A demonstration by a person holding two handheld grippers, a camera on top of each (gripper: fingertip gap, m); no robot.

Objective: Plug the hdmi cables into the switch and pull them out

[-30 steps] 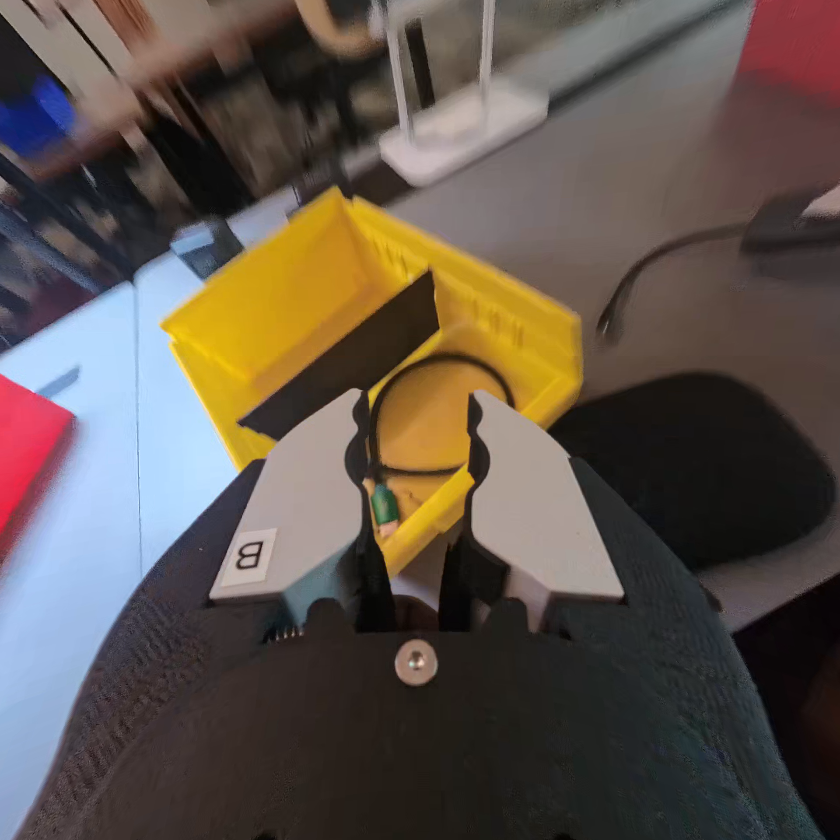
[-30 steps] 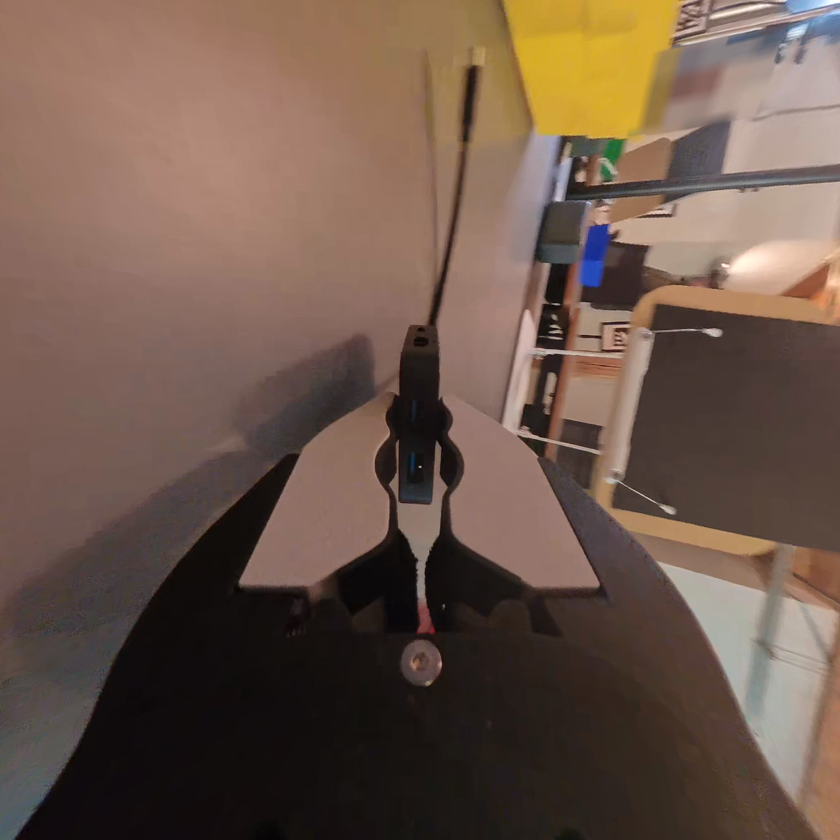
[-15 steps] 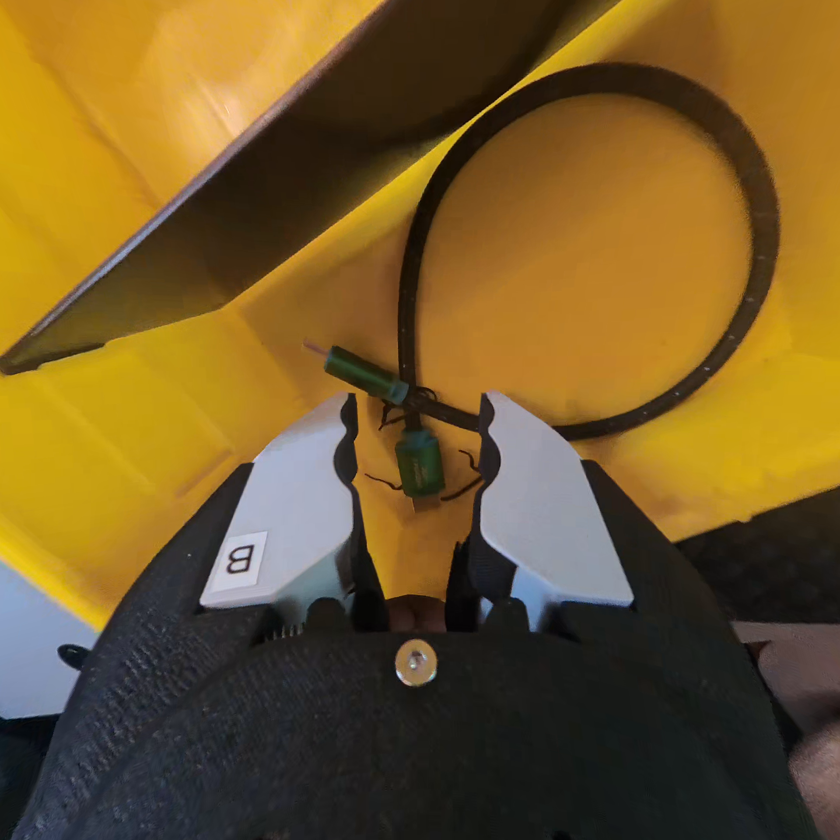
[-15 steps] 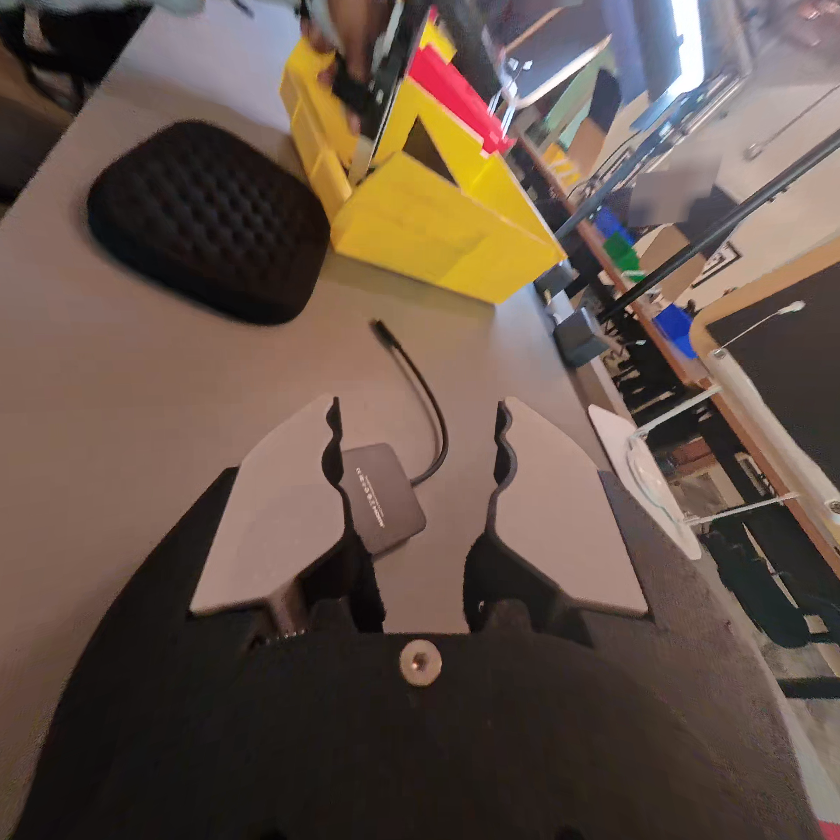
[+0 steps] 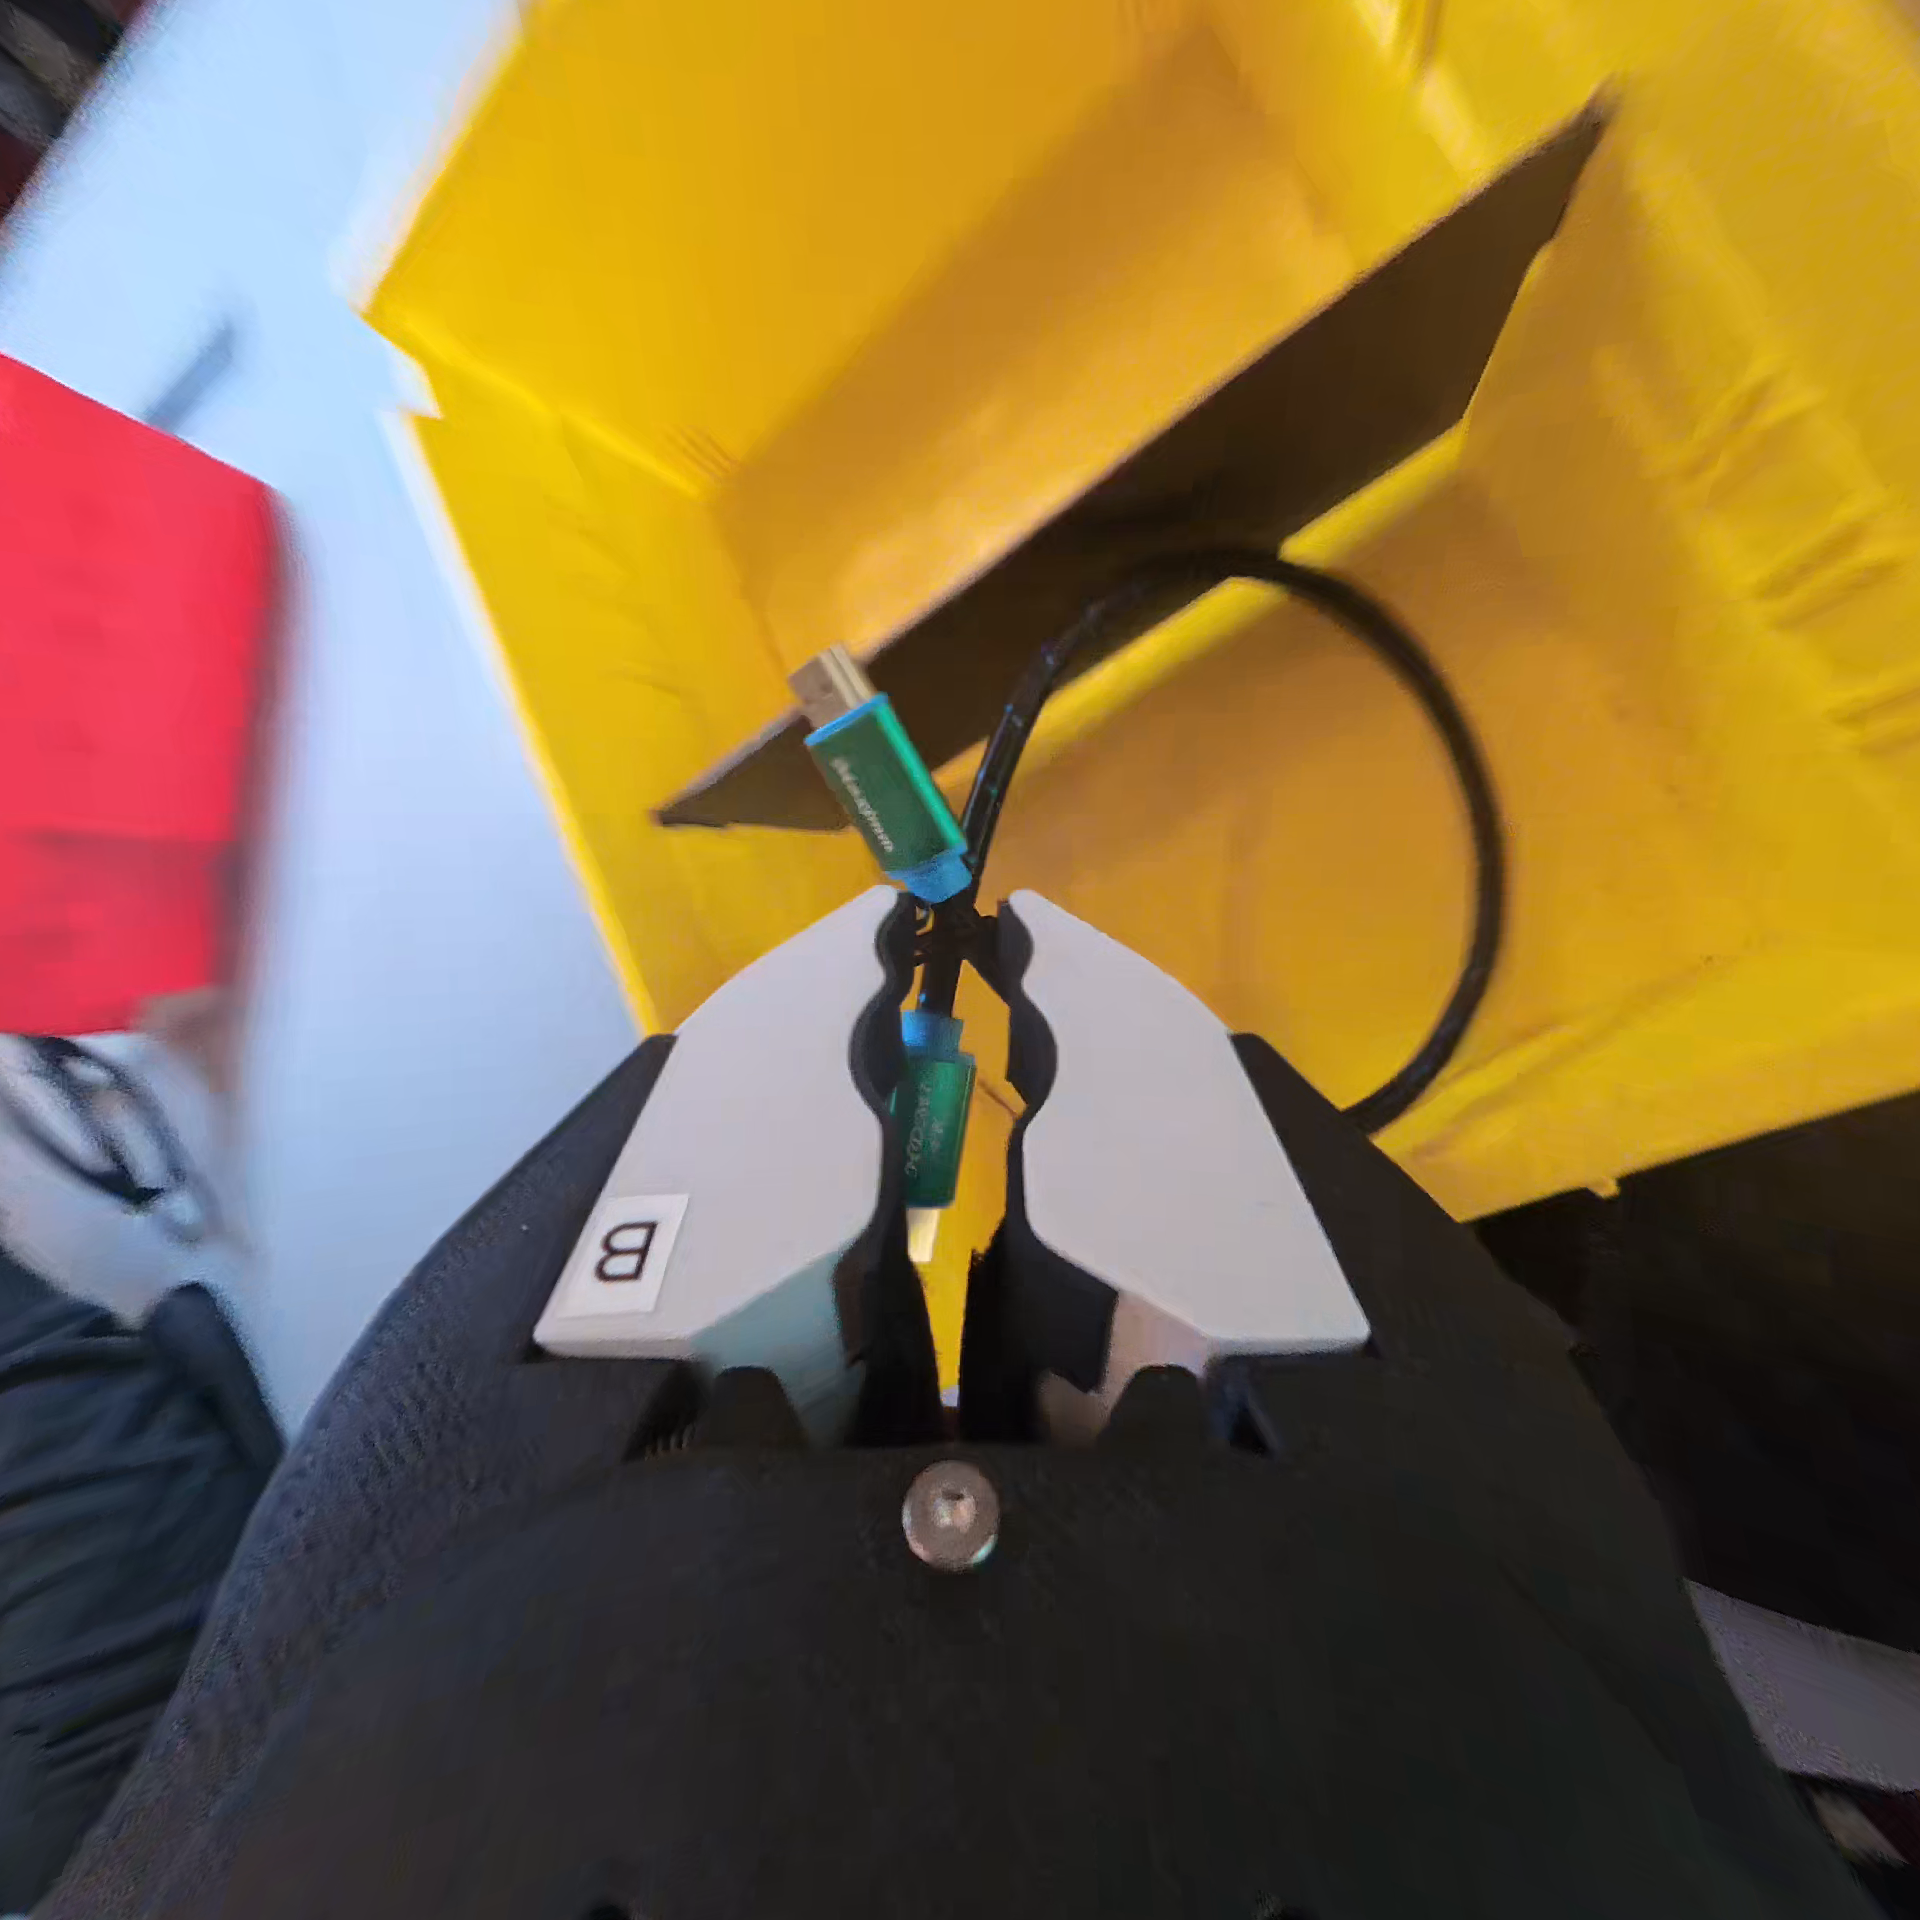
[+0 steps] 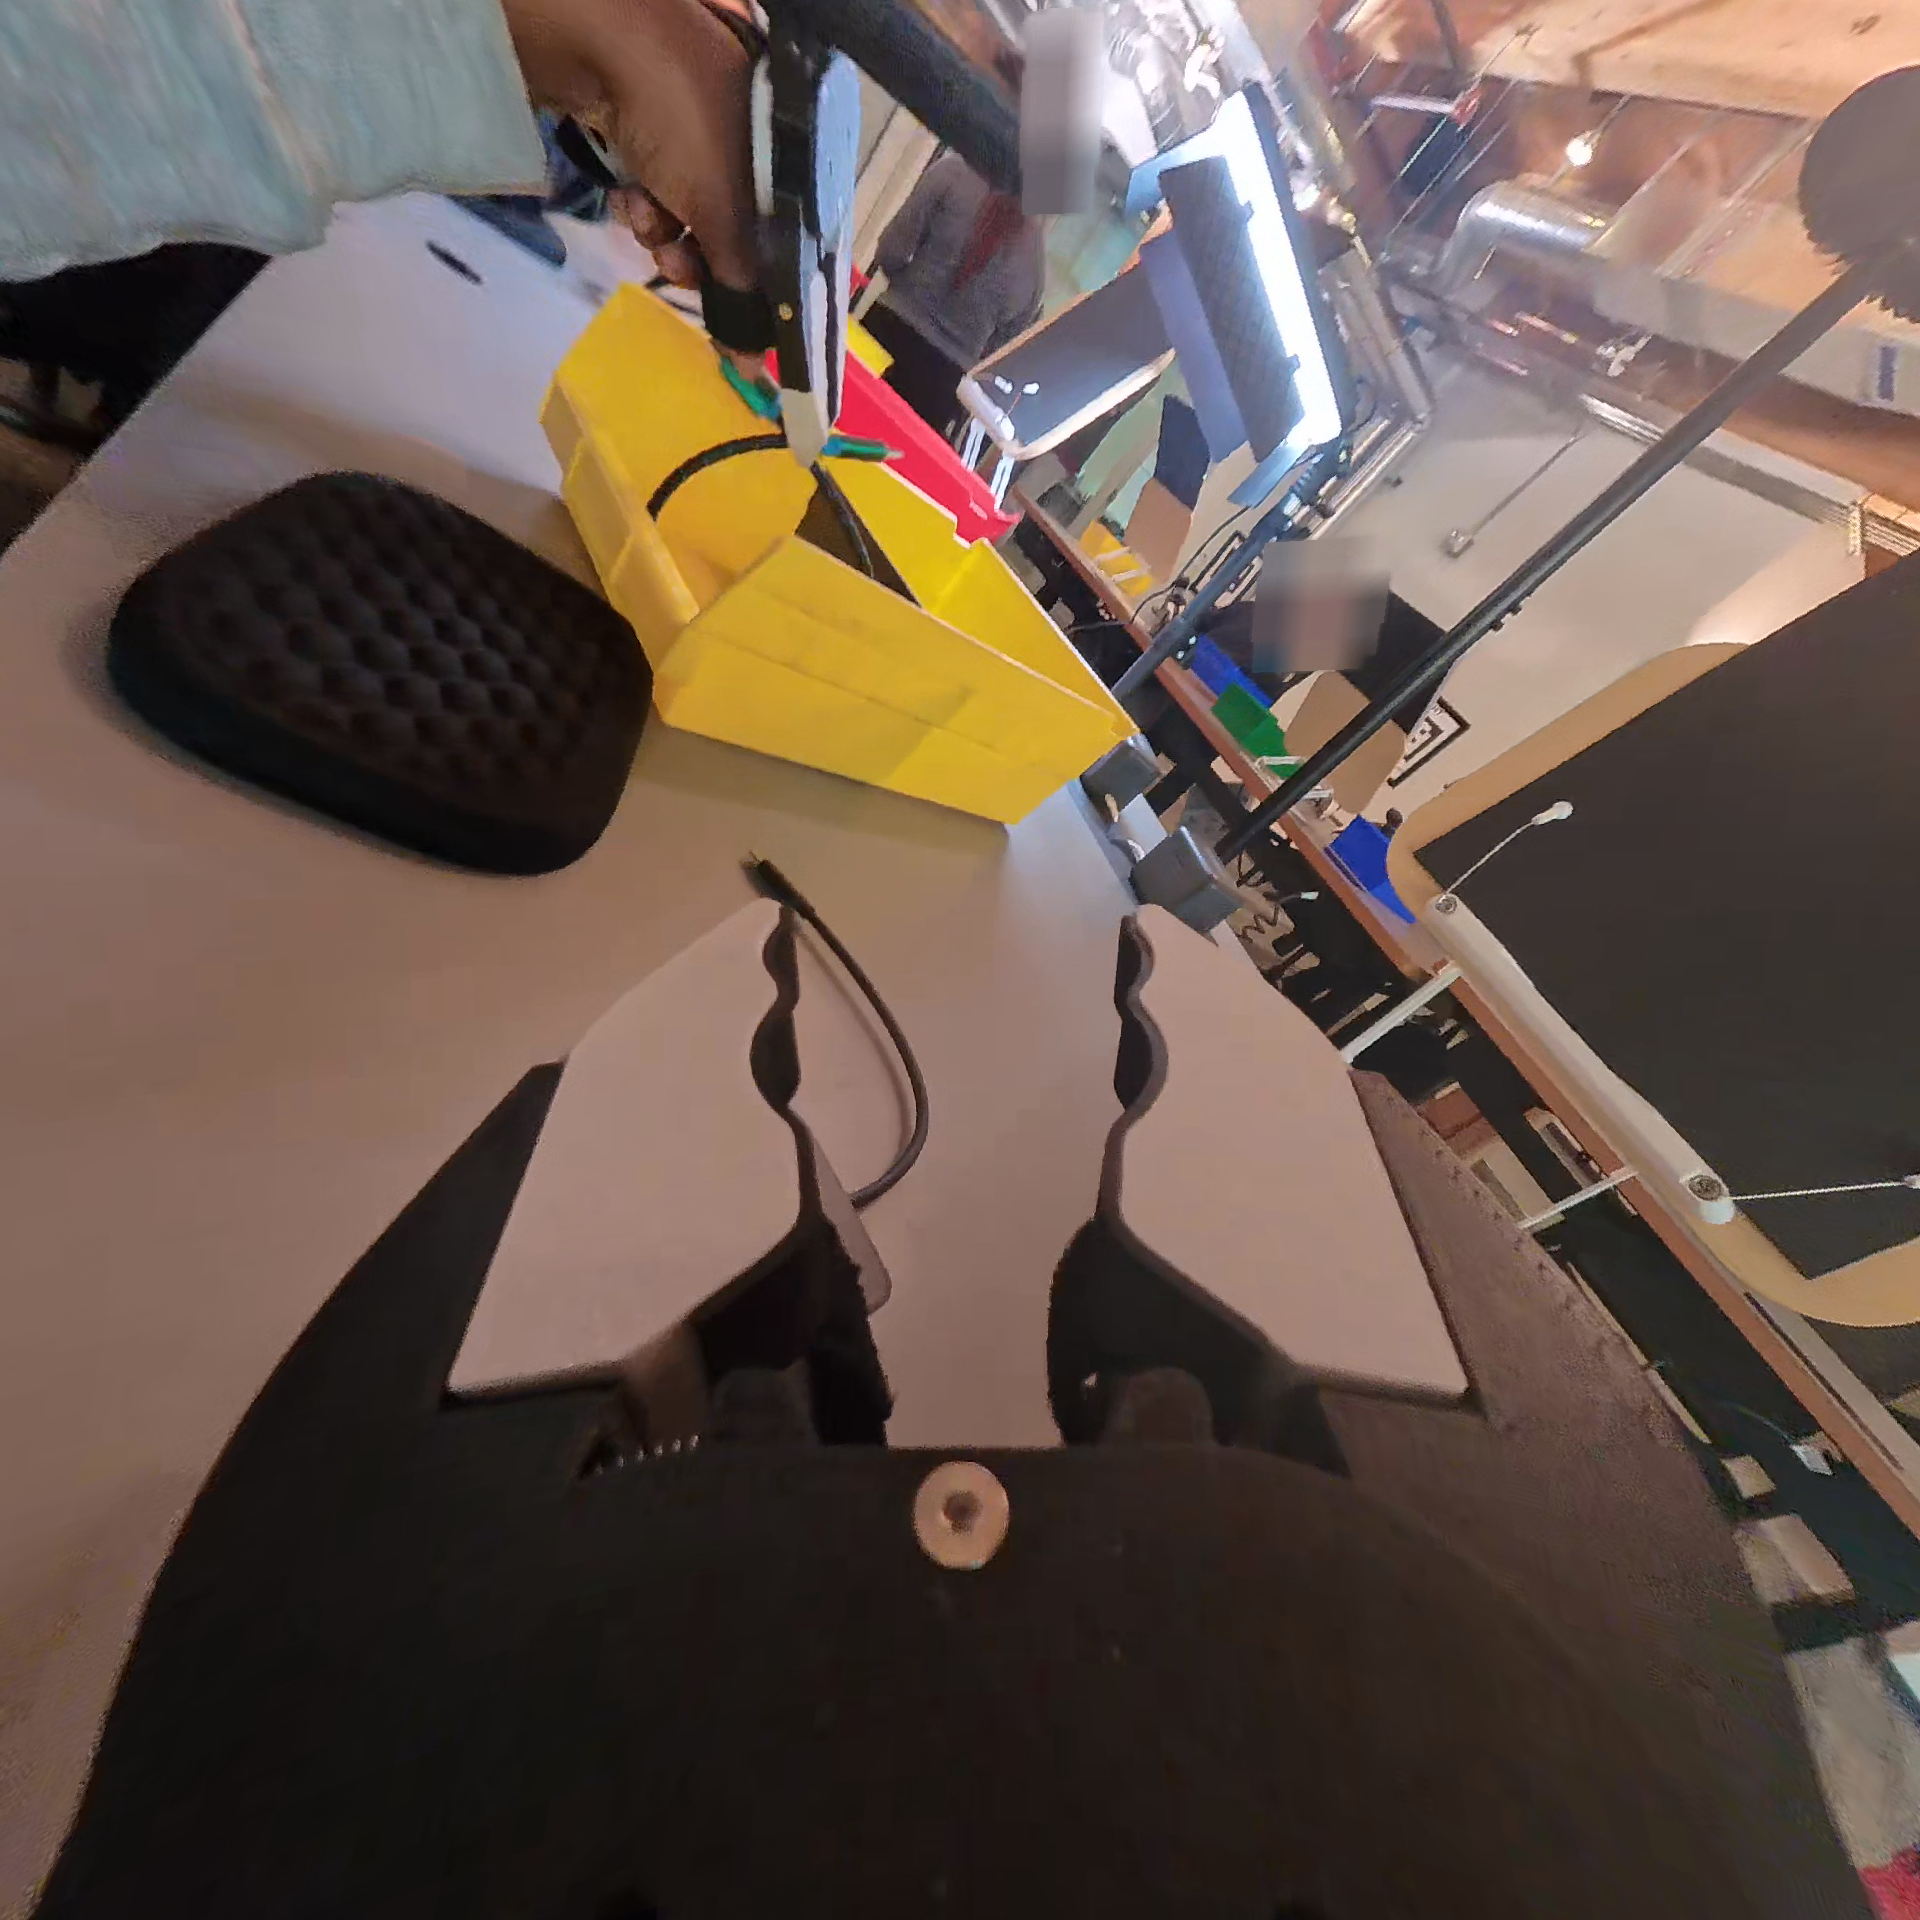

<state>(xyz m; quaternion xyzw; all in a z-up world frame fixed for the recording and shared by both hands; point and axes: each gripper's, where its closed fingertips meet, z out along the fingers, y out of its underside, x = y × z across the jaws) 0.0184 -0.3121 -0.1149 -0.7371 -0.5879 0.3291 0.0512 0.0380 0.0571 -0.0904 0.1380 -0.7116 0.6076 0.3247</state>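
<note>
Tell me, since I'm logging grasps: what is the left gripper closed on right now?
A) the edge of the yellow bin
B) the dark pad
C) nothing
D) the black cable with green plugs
D: the left gripper pinches the cable near its plugs, above the yellow bin.

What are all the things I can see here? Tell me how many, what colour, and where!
cable: one, black with two green plugs, looped over the yellow bin, pinched where its ends cross by the left tool
yellow bin: one, yellow with a dark divider, on the grey table
red bin: one, red, behind the yellow bin
pad: one, black and bumpy, on the table beside the yellow bin
switch: one, dark and flat with a thin black lead, on the table by the right tool, partly hidden behind its finger
table: one, grey
left tool: one, grey fingers on black body, shut on the cable
right tool: one, grey fingers on black body, open over the table
</note>
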